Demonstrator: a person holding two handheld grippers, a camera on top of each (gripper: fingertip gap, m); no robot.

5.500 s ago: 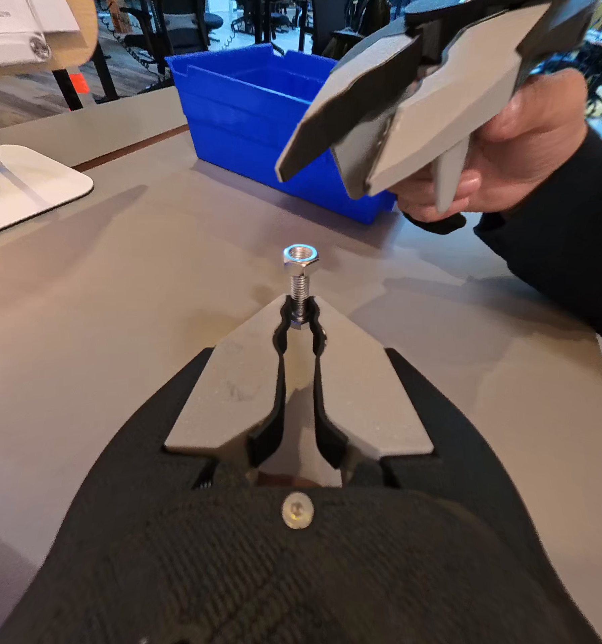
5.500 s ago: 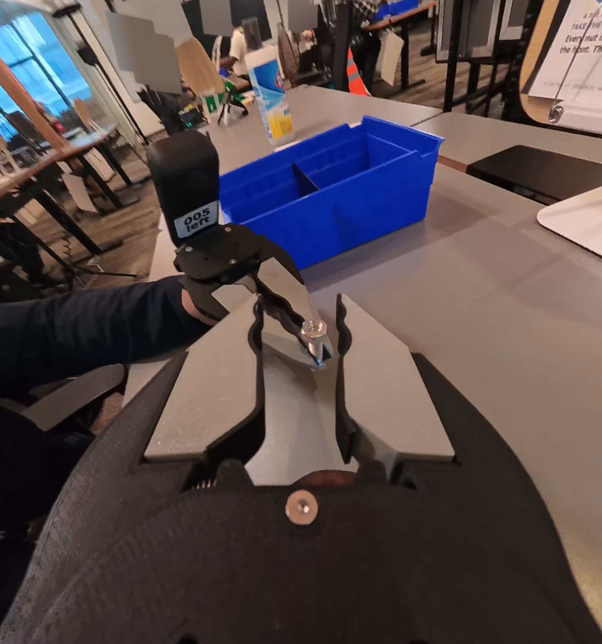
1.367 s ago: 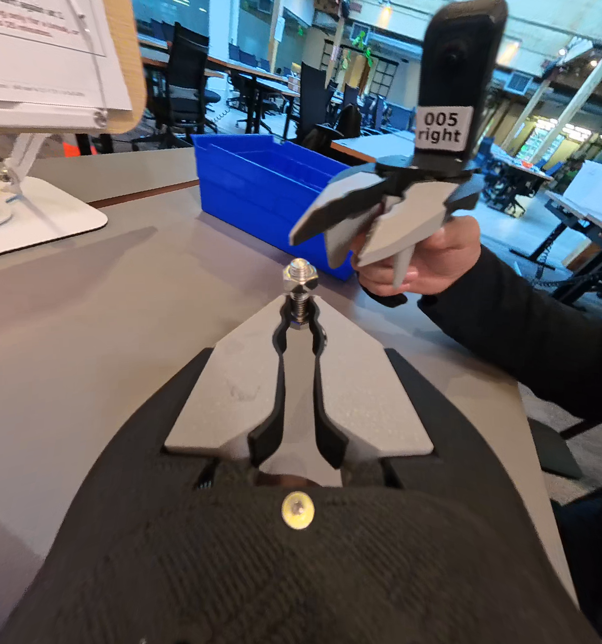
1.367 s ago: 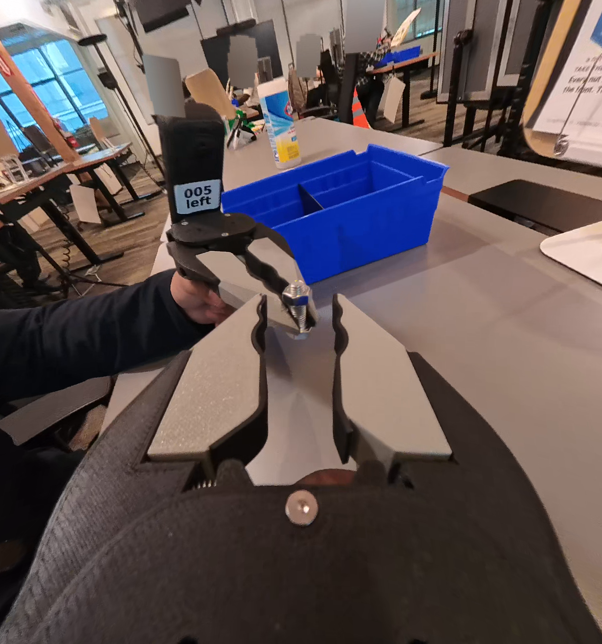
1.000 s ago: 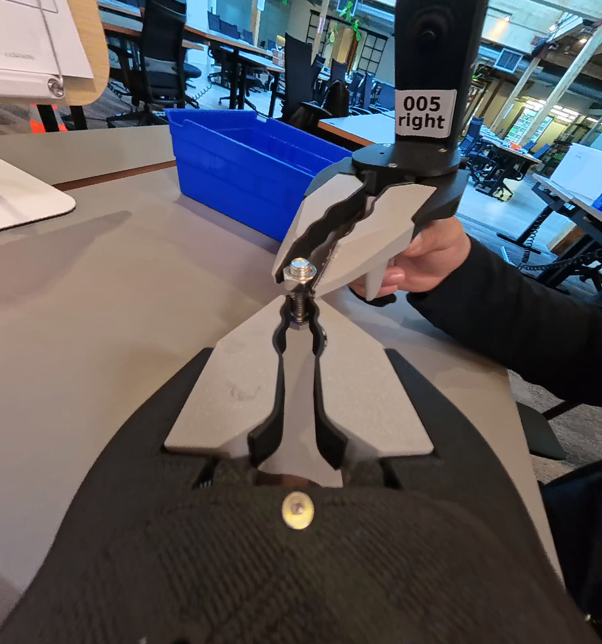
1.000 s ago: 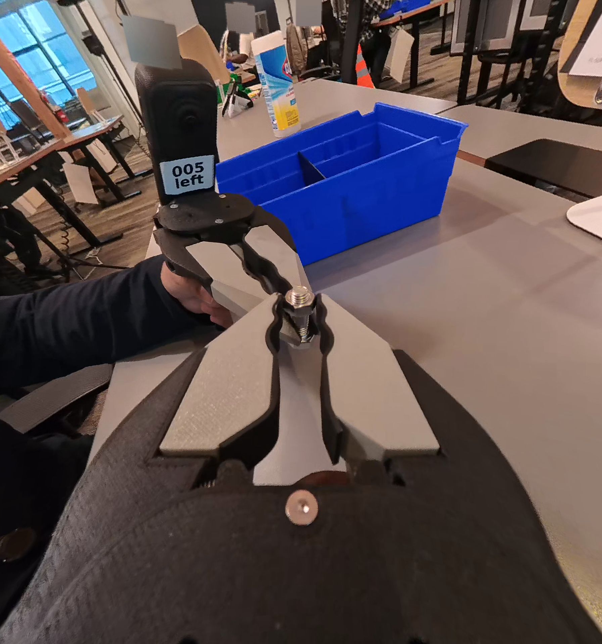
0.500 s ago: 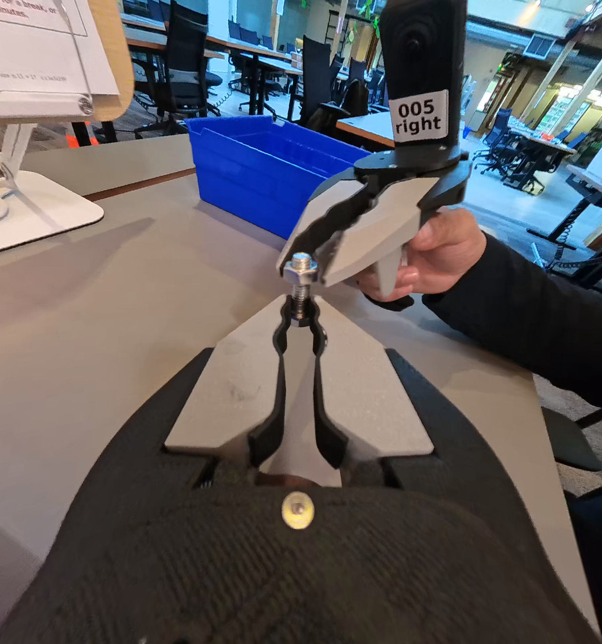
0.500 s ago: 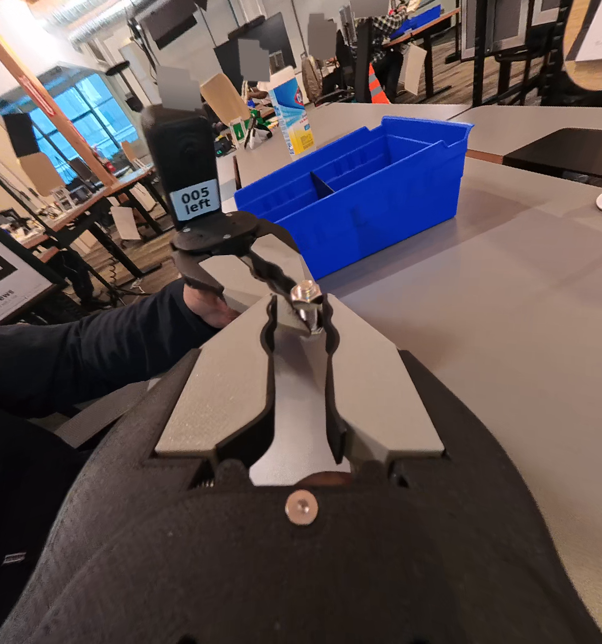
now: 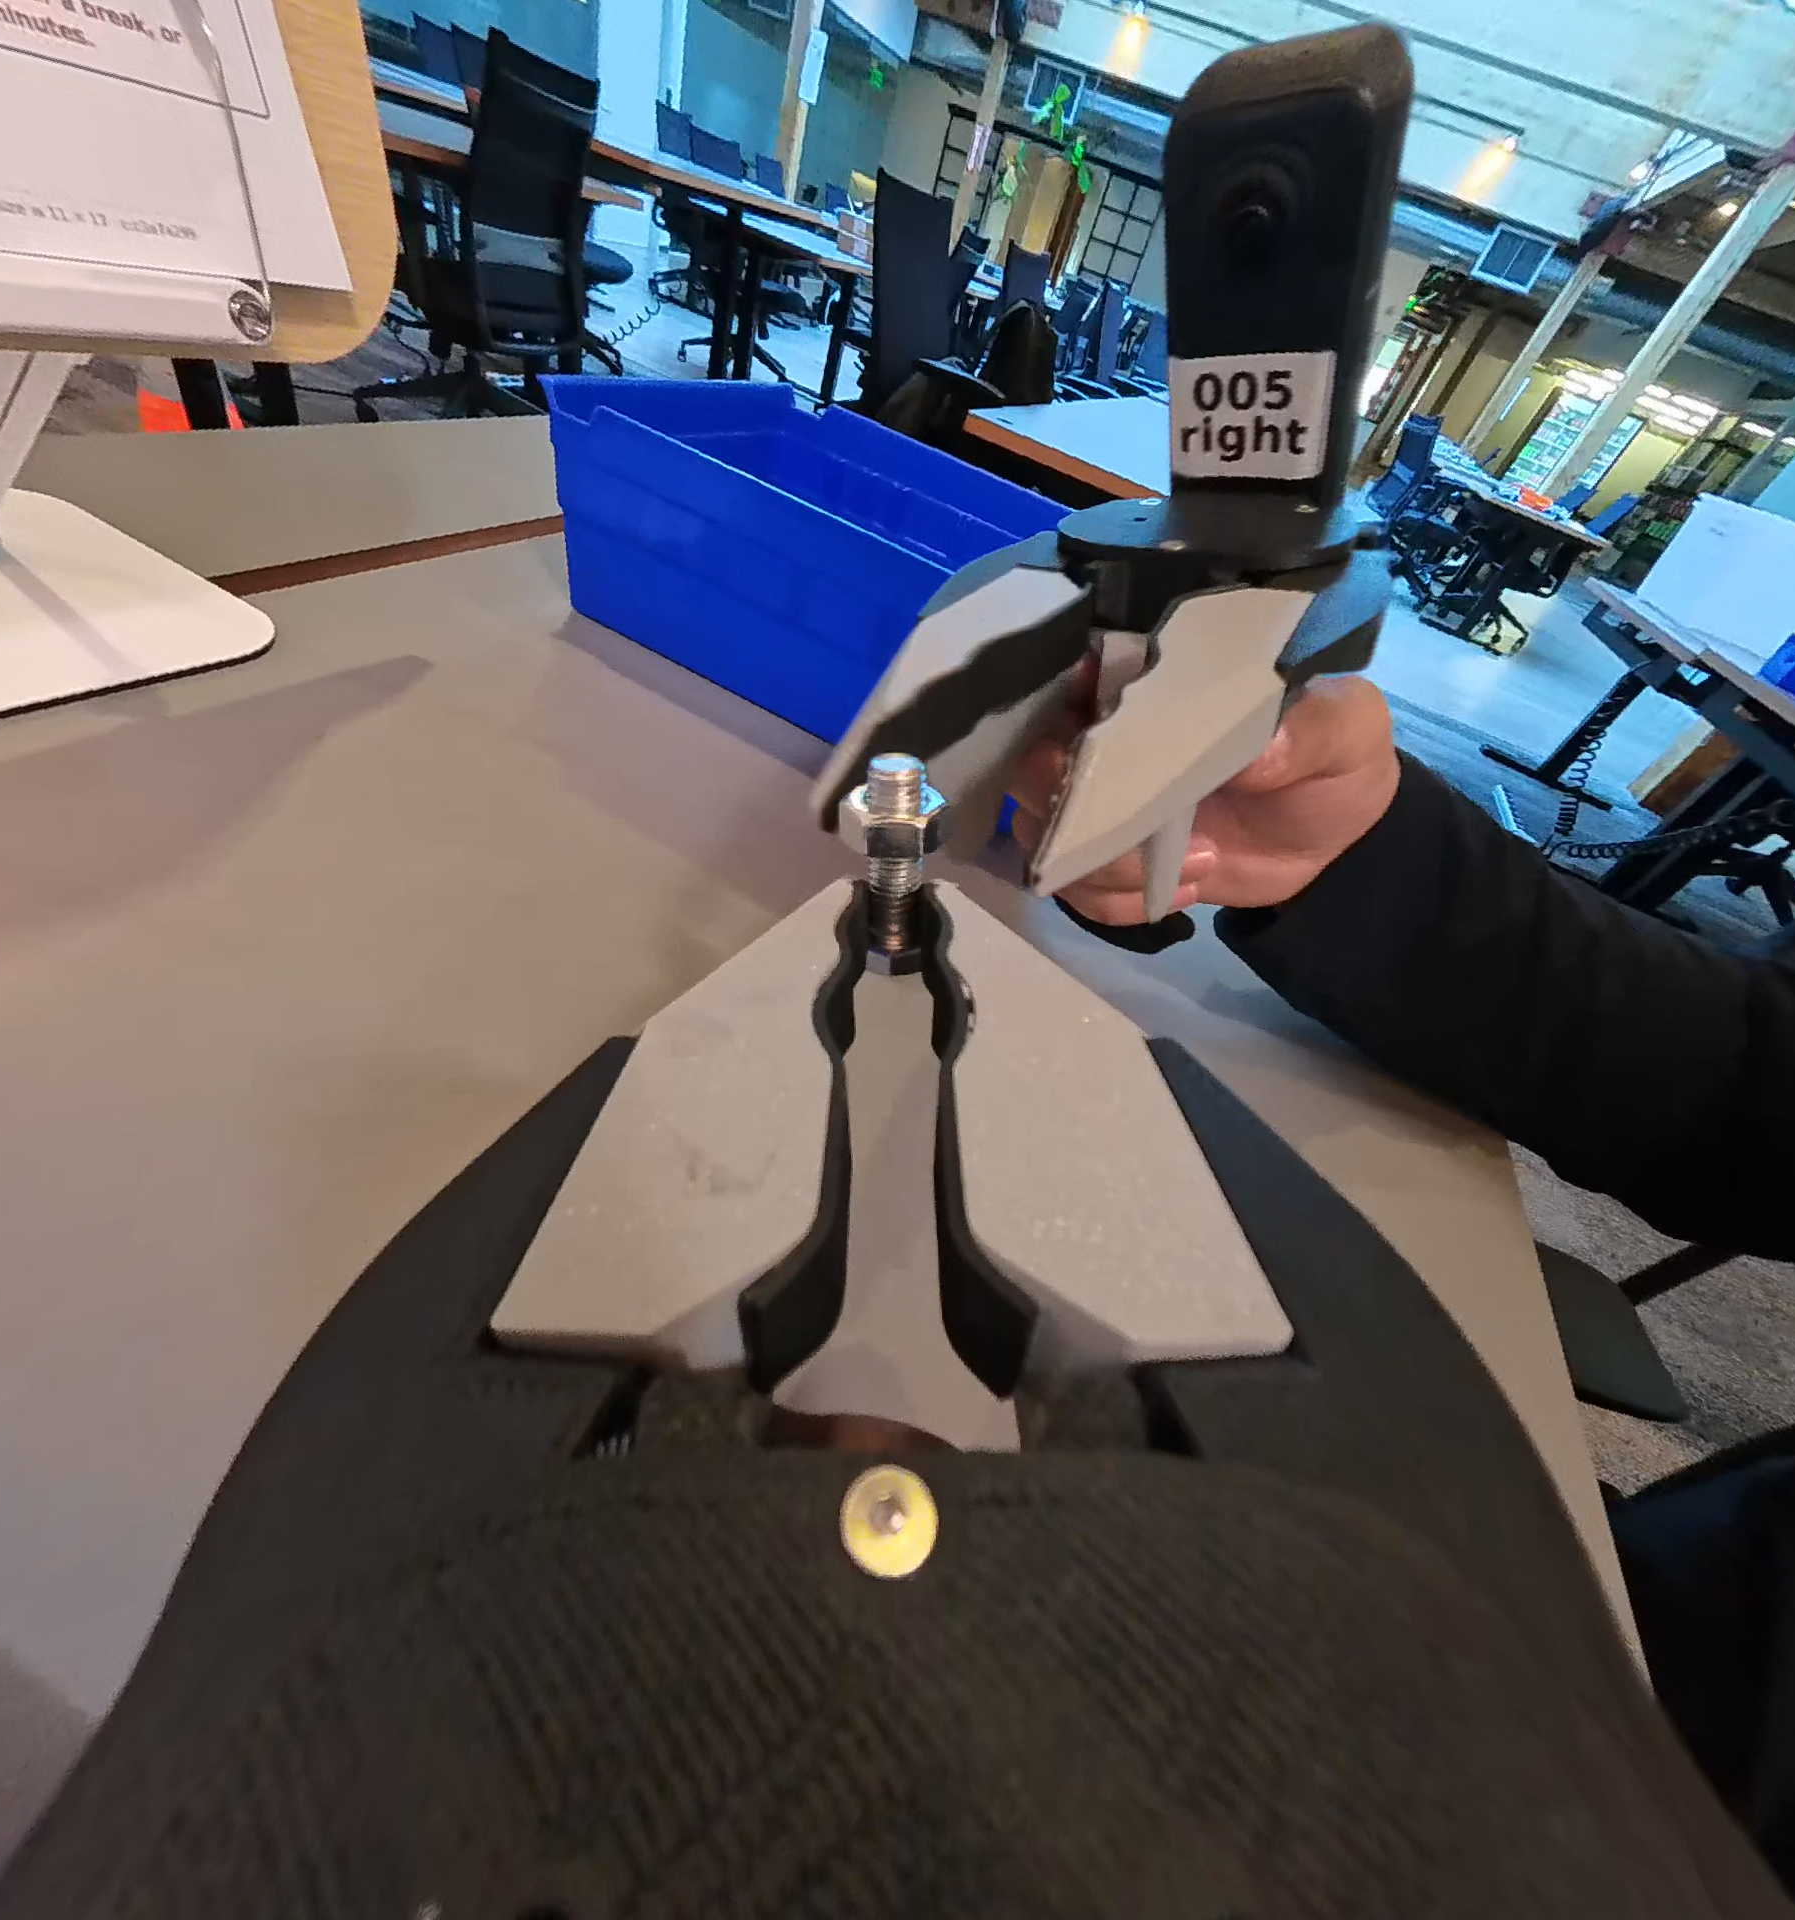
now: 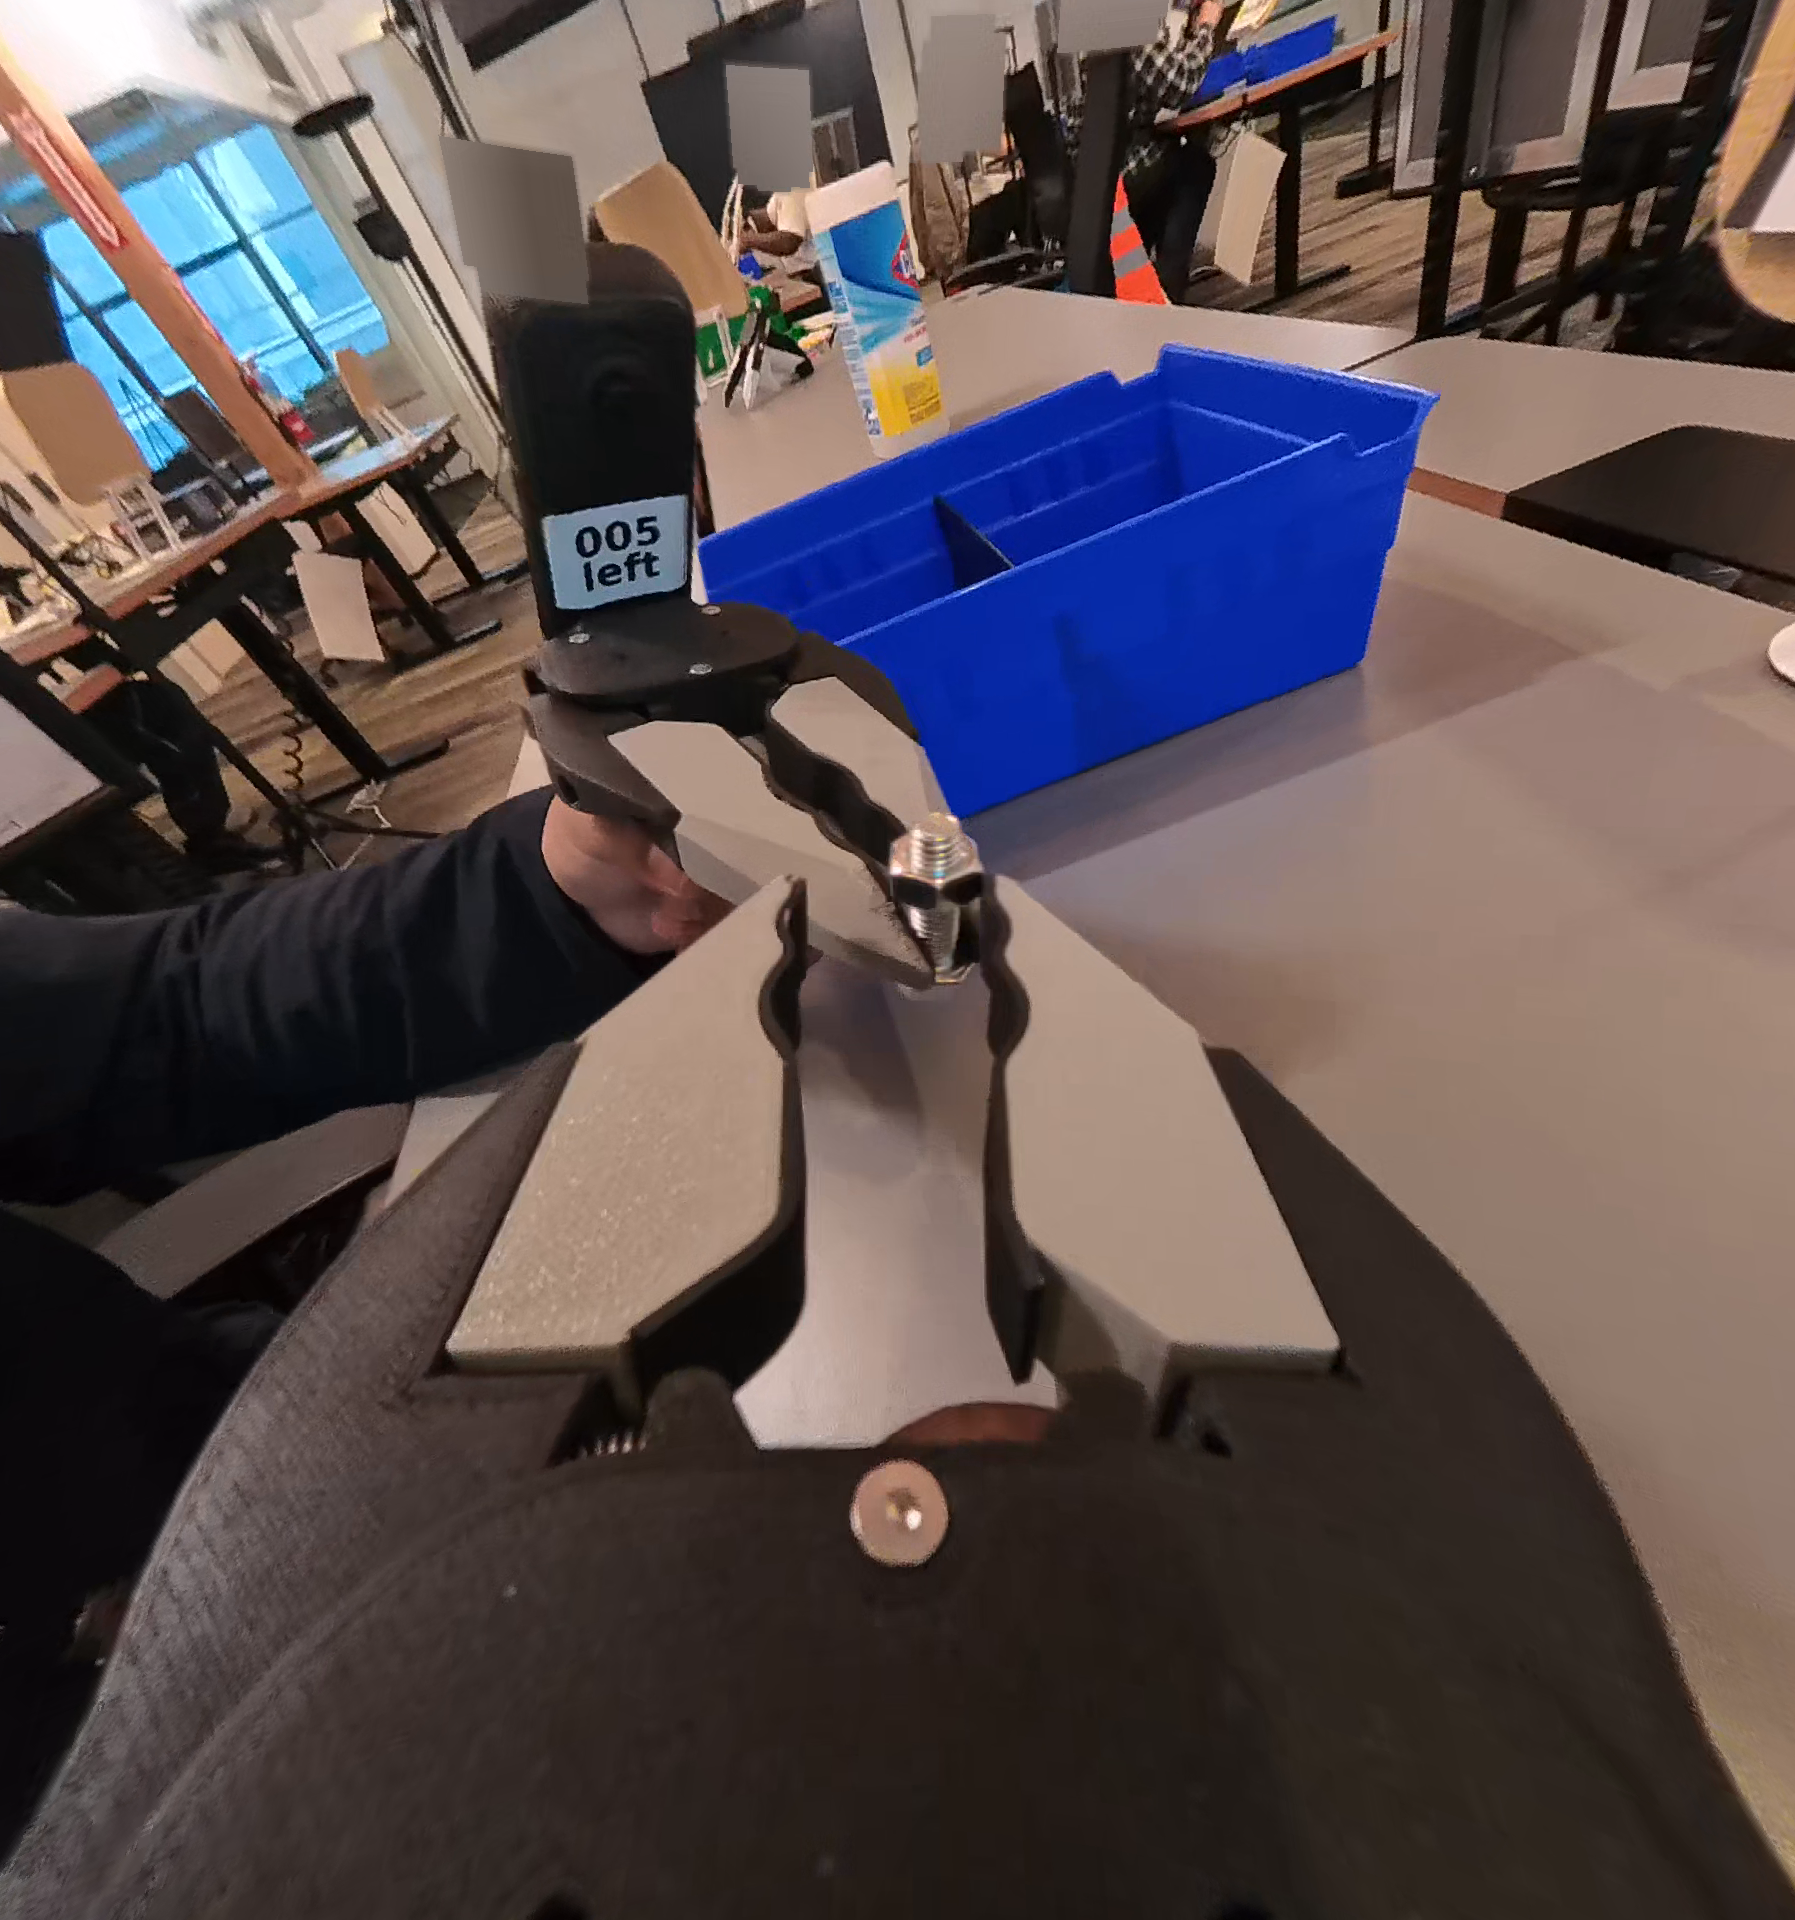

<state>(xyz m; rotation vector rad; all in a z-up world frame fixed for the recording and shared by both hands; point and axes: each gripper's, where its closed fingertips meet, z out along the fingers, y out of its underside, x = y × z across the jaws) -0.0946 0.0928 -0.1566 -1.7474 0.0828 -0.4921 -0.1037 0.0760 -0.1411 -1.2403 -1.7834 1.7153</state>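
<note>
The left hand-held gripper (image 9: 891,940) is clamped on the lower end of a bolt (image 9: 889,873) that stands upright above the surface (image 9: 249,935), a nut (image 9: 890,818) near its top. The right hand-held gripper (image 10: 888,925), fingers parted, has the nut beside its right fingertip

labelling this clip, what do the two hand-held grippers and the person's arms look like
Both the left hand-held gripper and the right hand-held gripper have flat grey wedge-shaped fingers with wavy black inner pads, black textured bodies, and an upright black camera with a white label. Dark long sleeves cover both arms.
</note>
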